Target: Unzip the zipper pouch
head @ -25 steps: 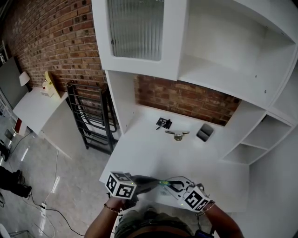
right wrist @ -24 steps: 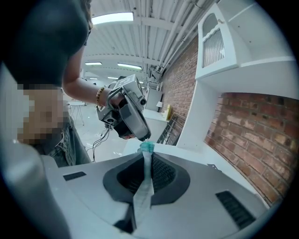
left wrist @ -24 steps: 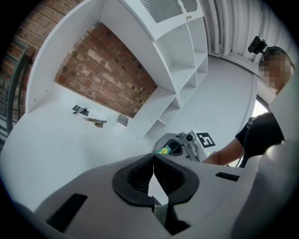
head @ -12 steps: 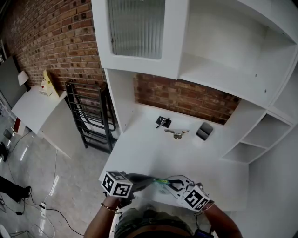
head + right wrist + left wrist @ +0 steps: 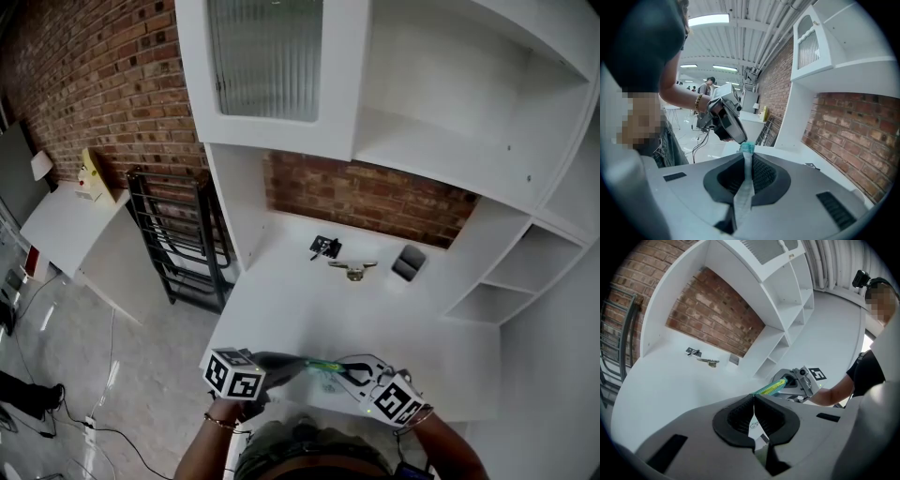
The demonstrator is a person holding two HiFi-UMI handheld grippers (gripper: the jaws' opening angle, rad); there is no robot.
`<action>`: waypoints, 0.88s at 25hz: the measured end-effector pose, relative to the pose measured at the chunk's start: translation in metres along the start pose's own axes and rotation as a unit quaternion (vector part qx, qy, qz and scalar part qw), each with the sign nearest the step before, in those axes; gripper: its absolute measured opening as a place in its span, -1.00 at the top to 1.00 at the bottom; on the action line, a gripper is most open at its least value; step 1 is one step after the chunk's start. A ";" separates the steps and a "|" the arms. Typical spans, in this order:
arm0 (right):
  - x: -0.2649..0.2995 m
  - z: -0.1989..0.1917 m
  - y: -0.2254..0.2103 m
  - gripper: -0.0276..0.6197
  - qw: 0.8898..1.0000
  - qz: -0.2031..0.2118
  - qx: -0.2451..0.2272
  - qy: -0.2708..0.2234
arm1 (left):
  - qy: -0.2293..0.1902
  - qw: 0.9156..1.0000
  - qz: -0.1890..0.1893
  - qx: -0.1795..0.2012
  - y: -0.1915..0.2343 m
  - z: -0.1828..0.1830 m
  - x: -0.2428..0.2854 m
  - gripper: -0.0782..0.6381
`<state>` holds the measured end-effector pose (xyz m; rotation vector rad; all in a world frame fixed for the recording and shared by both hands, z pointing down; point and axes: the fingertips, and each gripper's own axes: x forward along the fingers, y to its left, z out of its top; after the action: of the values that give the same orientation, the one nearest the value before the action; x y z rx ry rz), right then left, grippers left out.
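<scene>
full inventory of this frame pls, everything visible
zipper pouch: 1, pale with green-teal zip, held between both grippers
clip-like item: 1, black, back of desk
metal piece: 1, silvery, right of that
small box: 1, dark grey, desk back right
desk: 1, white, centre
cabinet door: 1, white, ribbed pane, top left
rack: 1, black, left of desk
side table: 1, white, far left
left gripper: 1, grey, shut on zipper pouch
right gripper: 1, grey, shut on zipper pouch
</scene>
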<state>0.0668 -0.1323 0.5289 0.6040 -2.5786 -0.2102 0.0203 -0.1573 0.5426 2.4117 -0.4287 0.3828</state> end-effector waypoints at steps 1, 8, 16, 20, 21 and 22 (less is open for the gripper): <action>-0.002 0.001 -0.001 0.89 1.000 -0.004 0.003 -0.003 | 0.001 1.000 0.004 0.000 0.002 0.000 0.000 0.76; -0.012 -0.004 -0.005 0.89 1.000 -0.014 -0.004 0.016 | -0.004 1.000 0.003 -0.003 0.004 0.002 0.003 0.76; -0.018 -0.002 -0.007 0.89 1.000 -0.026 0.001 0.013 | -0.003 1.000 0.013 0.000 0.007 0.004 0.002 0.76; -0.022 -0.004 -0.006 0.89 0.999 -0.031 0.007 0.009 | -0.001 0.999 0.036 0.000 0.015 -0.001 -0.002 0.76; -0.024 -0.004 -0.006 0.89 0.999 -0.032 0.009 0.008 | -0.001 0.999 0.040 -0.001 0.016 -0.003 -0.004 0.76; -0.026 -0.004 -0.005 0.89 0.999 -0.033 0.010 0.007 | -0.001 0.999 0.042 -0.003 0.017 -0.004 -0.005 0.76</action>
<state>0.0911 -0.1254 0.5208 0.6955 -2.5521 -0.2013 0.0085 -0.1656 0.5532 2.3949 -0.5321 0.4151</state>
